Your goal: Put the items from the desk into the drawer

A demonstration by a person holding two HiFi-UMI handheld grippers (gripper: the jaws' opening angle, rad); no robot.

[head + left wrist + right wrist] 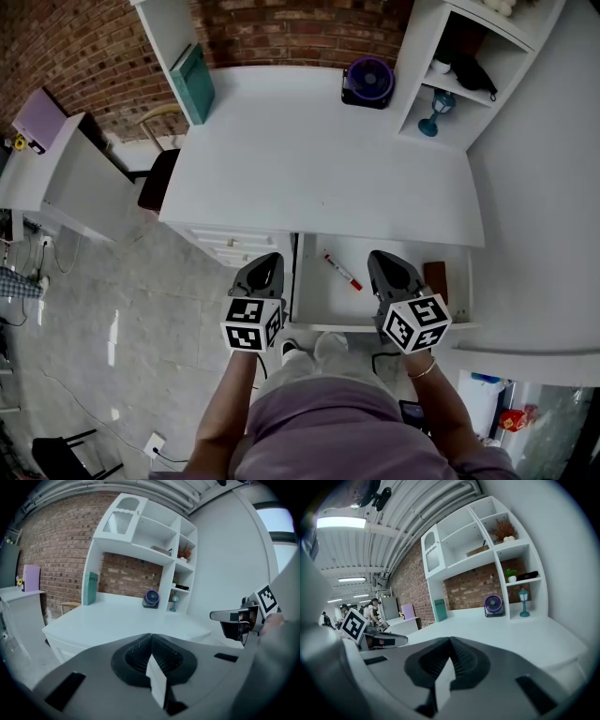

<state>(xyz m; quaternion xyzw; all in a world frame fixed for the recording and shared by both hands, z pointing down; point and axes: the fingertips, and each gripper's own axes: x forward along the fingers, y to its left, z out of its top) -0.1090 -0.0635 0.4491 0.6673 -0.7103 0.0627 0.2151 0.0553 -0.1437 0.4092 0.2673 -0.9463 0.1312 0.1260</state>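
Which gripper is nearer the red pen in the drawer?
Right. The right gripper is over the drawer, beside the red pen; the left gripper is outside its left wall.

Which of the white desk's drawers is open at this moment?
The wide white drawer on the right is the open one. It is pulled out, with a red-and-white pen lying inside. The small white drawers left of it are shut.

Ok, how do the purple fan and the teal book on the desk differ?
The purple fan is round and squat; the teal book is flat and tall. The fan sits back right beside the shelf unit; the book stands back left against a white panel. Both are on the desk, not in the open drawer.
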